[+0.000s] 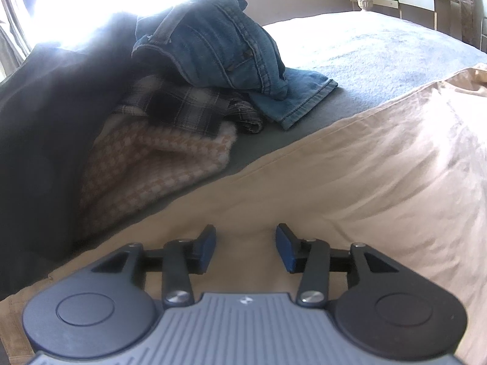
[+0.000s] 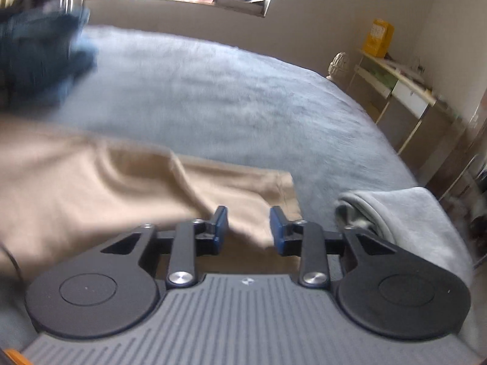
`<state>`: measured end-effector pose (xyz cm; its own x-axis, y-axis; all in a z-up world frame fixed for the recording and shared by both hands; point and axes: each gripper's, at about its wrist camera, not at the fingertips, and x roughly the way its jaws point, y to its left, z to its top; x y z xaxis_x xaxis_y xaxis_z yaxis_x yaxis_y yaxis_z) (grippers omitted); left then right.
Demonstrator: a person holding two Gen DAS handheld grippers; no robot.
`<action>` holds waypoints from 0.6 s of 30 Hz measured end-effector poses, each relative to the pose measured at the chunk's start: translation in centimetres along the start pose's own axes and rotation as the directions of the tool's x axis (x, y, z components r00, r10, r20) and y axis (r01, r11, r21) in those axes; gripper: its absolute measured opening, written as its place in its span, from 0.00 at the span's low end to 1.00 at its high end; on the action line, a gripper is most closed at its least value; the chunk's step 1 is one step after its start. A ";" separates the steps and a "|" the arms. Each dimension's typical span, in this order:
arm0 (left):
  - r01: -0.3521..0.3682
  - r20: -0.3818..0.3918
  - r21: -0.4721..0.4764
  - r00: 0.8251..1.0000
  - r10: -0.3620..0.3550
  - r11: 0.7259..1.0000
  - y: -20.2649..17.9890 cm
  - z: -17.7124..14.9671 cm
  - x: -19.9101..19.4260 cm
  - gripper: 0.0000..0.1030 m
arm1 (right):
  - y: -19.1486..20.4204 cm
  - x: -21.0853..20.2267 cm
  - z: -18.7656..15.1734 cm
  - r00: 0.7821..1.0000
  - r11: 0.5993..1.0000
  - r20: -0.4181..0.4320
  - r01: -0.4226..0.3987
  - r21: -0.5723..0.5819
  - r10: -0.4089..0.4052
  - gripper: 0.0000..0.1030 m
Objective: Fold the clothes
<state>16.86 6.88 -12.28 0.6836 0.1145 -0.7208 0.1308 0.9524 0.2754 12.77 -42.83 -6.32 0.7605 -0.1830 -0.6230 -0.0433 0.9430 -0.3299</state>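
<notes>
The beige garment (image 1: 350,182) lies spread flat on the bed (image 2: 228,97), on the near part of its grey-blue cover, with its long axis running across both views: in the left wrist view it stretches from under the fingers up and away to the right, and in the right wrist view its short hemmed end (image 2: 283,194) sits just ahead of the fingers, the cloth trailing off to the left. The left gripper (image 1: 246,248) hovers directly over the cloth, its blue-padded fingers (image 1: 208,248) spread part-way and nothing between them; whether the tips touch the fabric I cannot tell. The right gripper (image 2: 249,229) is over the hemmed end, its fingers likewise part-way open and empty, and its view is blurred. Judging by this, the right hand is the nearer to the free end and is best placed to take that hem and carry it toward the left hand along the long axis. A heap of unfolded clothes, with blue jeans (image 1: 213,45) on top, lies well apart at the far left, and a folded grey cloth (image 2: 411,213) sits just right of the right gripper.
</notes>
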 end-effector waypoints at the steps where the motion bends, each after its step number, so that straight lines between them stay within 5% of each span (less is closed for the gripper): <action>1: -0.003 -0.002 0.000 1.000 0.003 1.000 -0.1 0.0 0.0 0.44 | 0.2 0.4 -0.6 1.000 0.999 -0.011 0.025 -0.038 -0.026 0.41; 6: -0.018 -0.006 0.006 1.000 0.018 1.000 -0.4 0.1 0.0 0.44 | -0.3 2.8 -1.2 0.995 0.991 -0.036 0.090 -0.096 -0.094 0.36; 9: -0.021 -0.007 0.004 1.000 0.021 1.000 -0.4 0.1 -0.1 0.44 | -1.5 3.7 -0.5 0.996 0.995 -0.040 0.080 -0.061 -0.083 0.08; 18: -0.027 -0.006 0.004 1.000 0.027 1.000 -0.5 0.1 0.1 0.44 | -4.2 6.9 2.7 1.000 0.995 -0.026 0.017 0.099 -0.014 0.07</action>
<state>16.89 6.41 -12.41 0.6827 0.1421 -0.7167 0.1147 0.9479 0.2972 19.95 -47.29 -7.29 0.7438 -0.2037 -0.6366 0.0336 0.9626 -0.2688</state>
